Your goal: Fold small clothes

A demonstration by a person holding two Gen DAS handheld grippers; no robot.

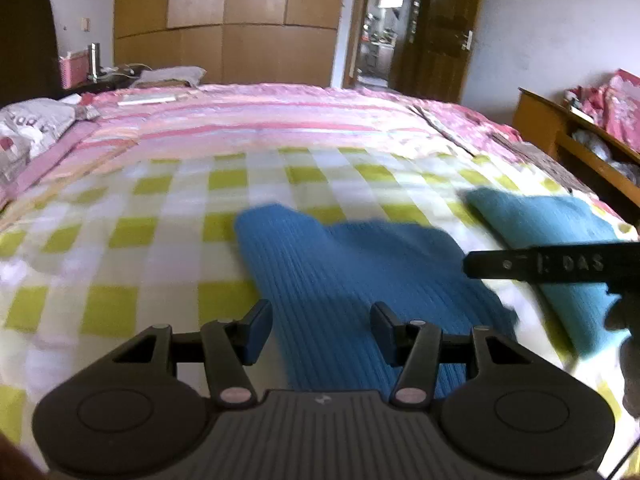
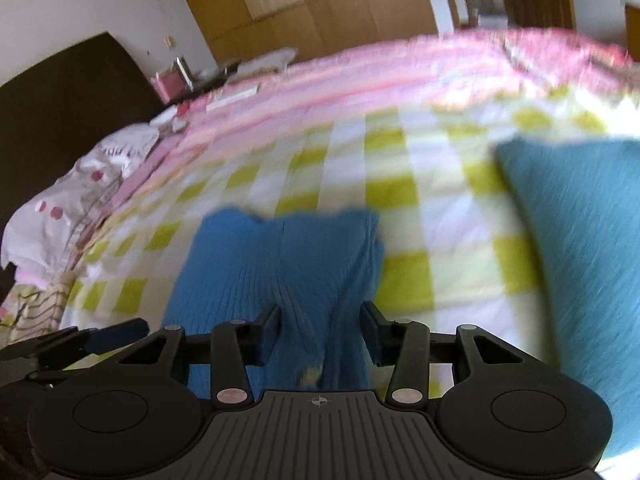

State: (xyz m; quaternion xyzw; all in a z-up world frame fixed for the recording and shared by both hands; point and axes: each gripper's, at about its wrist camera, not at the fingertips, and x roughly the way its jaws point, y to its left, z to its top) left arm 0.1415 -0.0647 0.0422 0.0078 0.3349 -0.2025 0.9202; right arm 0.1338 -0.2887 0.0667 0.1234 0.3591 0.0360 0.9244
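Note:
A blue ribbed knit garment (image 1: 352, 272) lies on the green-and-white checked blanket (image 1: 160, 216). My left gripper (image 1: 320, 328) is open just above the garment's near part, its fingers apart with nothing between them. My right gripper (image 2: 320, 332) has its fingers apart with a bunched fold of the blue garment (image 2: 288, 264) lying between them; the fingers are not closed on it. The right gripper's finger (image 1: 552, 266) reaches in from the right in the left wrist view. A folded teal garment (image 1: 560, 240) lies to the right, also in the right wrist view (image 2: 580, 260).
The bed carries a pink striped cover (image 1: 260, 120) beyond the blanket and a white pillow (image 1: 32, 128) at the far left. A wooden shelf (image 1: 576, 136) stands at the right, a wardrobe (image 1: 228, 20) and an open doorway (image 1: 384, 20) behind.

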